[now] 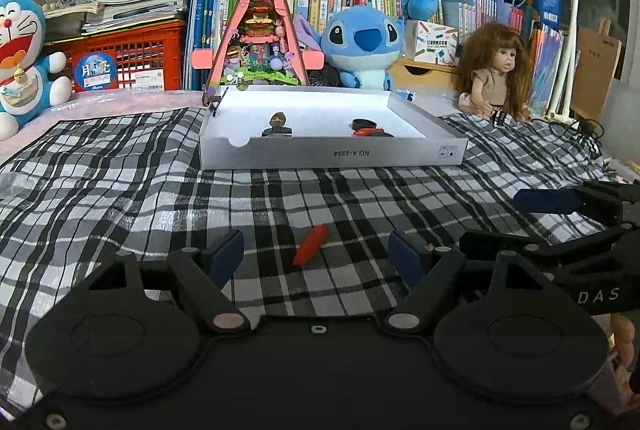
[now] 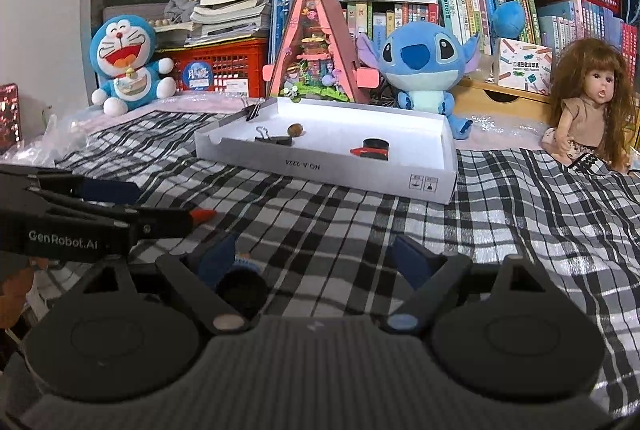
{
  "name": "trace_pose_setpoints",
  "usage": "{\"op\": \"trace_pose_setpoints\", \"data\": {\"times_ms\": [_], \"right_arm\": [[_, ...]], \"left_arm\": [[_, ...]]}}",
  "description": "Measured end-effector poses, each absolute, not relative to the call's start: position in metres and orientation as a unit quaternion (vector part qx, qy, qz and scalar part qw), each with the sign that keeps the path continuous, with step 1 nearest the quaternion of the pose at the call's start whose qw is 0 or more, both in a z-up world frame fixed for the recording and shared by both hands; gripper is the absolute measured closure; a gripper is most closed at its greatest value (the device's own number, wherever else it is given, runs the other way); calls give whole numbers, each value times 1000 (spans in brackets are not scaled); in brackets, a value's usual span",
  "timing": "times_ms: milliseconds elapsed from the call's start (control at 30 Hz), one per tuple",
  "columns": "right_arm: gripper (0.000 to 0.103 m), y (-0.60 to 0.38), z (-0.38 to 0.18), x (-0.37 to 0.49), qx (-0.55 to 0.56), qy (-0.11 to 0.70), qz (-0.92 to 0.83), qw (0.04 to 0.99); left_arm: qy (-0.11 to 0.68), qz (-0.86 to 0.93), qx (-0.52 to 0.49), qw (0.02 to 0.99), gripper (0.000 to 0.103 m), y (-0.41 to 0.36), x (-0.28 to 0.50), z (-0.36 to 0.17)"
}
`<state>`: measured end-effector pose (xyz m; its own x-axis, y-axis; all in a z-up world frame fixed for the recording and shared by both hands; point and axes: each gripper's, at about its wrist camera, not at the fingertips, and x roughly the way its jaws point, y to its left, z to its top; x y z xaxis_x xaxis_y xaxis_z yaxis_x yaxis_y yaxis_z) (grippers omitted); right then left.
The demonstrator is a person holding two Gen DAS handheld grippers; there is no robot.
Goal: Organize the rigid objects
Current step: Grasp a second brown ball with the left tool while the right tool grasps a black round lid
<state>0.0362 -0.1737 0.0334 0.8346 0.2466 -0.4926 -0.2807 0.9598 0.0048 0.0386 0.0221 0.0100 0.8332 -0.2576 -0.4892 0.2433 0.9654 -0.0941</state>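
Observation:
A small red-orange piece (image 1: 310, 245) lies on the checked cloth between the open fingers of my left gripper (image 1: 318, 256), a little ahead of them. Its tip shows in the right wrist view (image 2: 203, 214) past the left gripper. A white shallow box (image 1: 332, 152) stands ahead, holding a binder clip (image 1: 277, 129), a brown ball (image 2: 295, 129) and black and red pieces (image 1: 370, 128). The box also shows in the right wrist view (image 2: 328, 166). My right gripper (image 2: 316, 258) is open, with a dark round object (image 2: 240, 284) by its left finger.
The checked cloth (image 1: 120, 190) covers the surface. Behind the box stand a triangular toy house (image 1: 260, 30), a Stitch plush (image 1: 362, 46), a Doraemon plush (image 1: 22, 58), a doll (image 1: 496, 70), red crates and books. Cables (image 1: 576, 132) lie at the right.

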Motion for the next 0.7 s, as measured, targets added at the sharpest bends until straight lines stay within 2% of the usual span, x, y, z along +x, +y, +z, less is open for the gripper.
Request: {"op": "trace_pose_setpoints", "data": {"times_ms": [133,567,700], "right_arm": [[11,-174,29,31,-36,254,137,957],[12,-164,15,12,-72,255,150,953],[18,-156,13,10,-86,253,159,950]], "left_arm": [[262,-131,-14,956,27,22,36,6],[270,-164,-7,949,42,15,17,1],[274,-171,-8,946,49,13,12,0]]}}
